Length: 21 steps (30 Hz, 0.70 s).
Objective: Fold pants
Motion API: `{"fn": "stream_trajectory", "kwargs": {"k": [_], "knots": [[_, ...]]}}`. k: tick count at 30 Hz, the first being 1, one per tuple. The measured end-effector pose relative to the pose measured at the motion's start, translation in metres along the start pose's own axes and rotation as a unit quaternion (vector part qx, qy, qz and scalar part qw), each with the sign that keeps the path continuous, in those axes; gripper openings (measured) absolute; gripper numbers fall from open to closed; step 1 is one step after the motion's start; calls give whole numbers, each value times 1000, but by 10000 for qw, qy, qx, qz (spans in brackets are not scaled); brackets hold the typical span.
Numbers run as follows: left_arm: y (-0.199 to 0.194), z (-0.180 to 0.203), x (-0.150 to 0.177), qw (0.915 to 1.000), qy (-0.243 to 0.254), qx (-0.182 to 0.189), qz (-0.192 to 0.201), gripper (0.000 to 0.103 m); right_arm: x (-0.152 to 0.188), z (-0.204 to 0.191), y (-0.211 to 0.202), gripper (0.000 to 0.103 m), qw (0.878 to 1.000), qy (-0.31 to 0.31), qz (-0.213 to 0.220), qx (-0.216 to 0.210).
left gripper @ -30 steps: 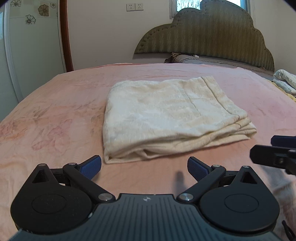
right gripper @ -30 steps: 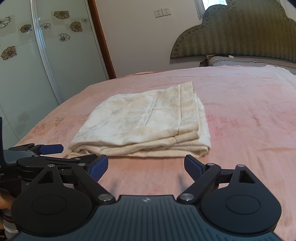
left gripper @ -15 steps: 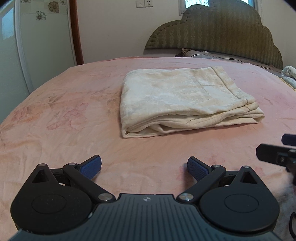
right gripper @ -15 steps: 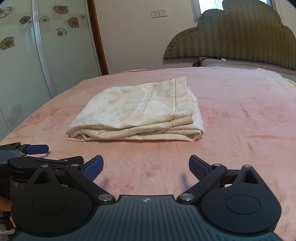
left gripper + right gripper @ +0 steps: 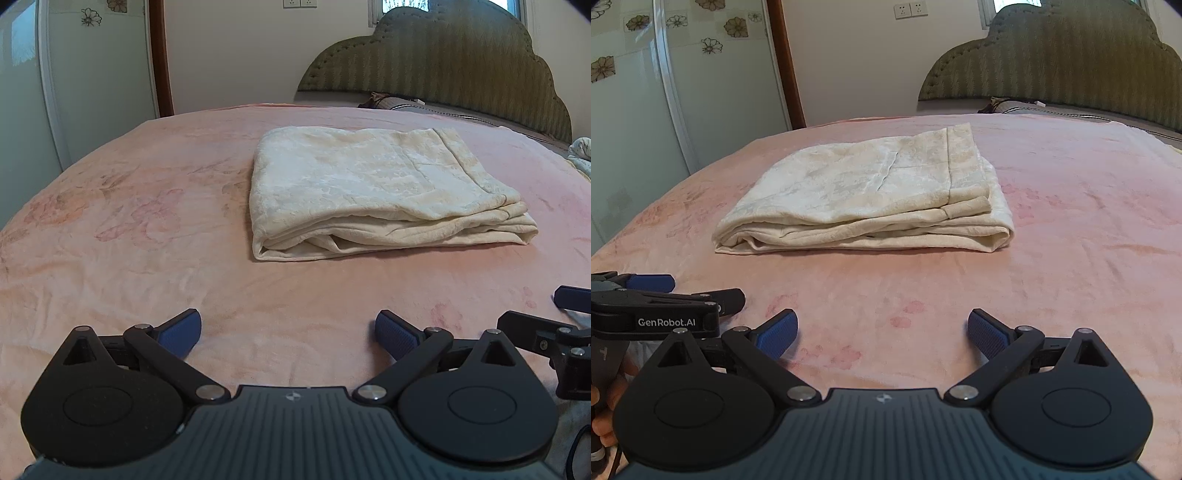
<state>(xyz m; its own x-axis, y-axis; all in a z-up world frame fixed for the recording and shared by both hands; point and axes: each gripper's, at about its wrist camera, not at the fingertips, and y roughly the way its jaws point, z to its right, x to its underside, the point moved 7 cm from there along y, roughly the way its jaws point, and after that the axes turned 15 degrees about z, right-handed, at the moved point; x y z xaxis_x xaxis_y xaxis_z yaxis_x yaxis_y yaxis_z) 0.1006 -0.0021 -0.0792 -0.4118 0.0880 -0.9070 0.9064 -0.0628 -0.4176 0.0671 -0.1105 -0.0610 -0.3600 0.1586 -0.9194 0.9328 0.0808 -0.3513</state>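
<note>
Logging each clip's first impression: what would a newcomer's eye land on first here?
The cream, plush pants, folded into a flat rectangular stack, lie alone mid-bed on the pink floral blanket. Nearer the camera, the left gripper and right gripper hover open over bare blanket, blue pads spread wide and empty. Behind stands a scalloped olive headboard.
</note>
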Motion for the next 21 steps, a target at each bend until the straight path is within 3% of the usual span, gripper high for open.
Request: {"fn": "stream_trajectory", "kwargs": {"k": [21], "knots": [[-1,-2,2,10000,-31,-22,-14,103,8,-6,5,103,9989,-394,-178,207]]}}
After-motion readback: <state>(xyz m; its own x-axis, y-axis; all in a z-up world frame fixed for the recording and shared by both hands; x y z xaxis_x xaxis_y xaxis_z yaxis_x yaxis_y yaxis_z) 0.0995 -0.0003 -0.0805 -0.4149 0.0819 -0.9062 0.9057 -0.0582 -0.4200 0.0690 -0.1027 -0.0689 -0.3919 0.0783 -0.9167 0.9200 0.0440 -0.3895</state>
